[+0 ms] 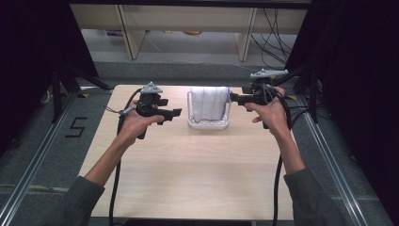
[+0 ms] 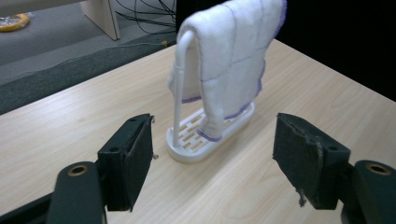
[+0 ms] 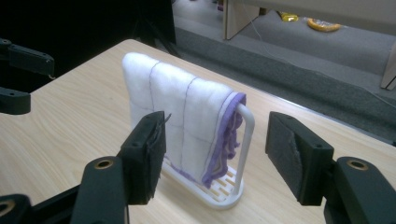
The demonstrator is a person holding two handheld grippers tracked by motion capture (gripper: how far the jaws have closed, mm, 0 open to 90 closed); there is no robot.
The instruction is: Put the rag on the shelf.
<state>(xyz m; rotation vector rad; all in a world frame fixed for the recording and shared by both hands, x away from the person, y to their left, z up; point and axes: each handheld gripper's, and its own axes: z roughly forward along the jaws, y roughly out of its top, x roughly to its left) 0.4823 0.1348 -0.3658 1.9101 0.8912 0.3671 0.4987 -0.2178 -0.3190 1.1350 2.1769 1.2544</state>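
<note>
A white cloth (image 1: 209, 103) with purple edging hangs folded over the bar of a small white rack (image 1: 208, 125), which stands at the far middle of the light wooden table (image 1: 188, 179). My left gripper (image 1: 175, 114) hovers just left of the rack, pointing at it, and is open. In the left gripper view the cloth (image 2: 229, 51) and the rack's slotted base (image 2: 187, 151) lie ahead of the spread jaws of this gripper (image 2: 215, 135), apart from them. My right gripper (image 1: 234, 99) is open at the rack's right side. Its view shows the cloth (image 3: 177, 116) and the rack's loop (image 3: 246, 135) ahead of its jaws (image 3: 215, 140).
Wooden furniture legs (image 1: 134, 33) and loose cables (image 1: 273, 37) are on the floor beyond the table's far edge. Black curtains and stand legs (image 1: 66, 80) flank both sides. A "5" (image 1: 76, 127) is marked on the floor at left.
</note>
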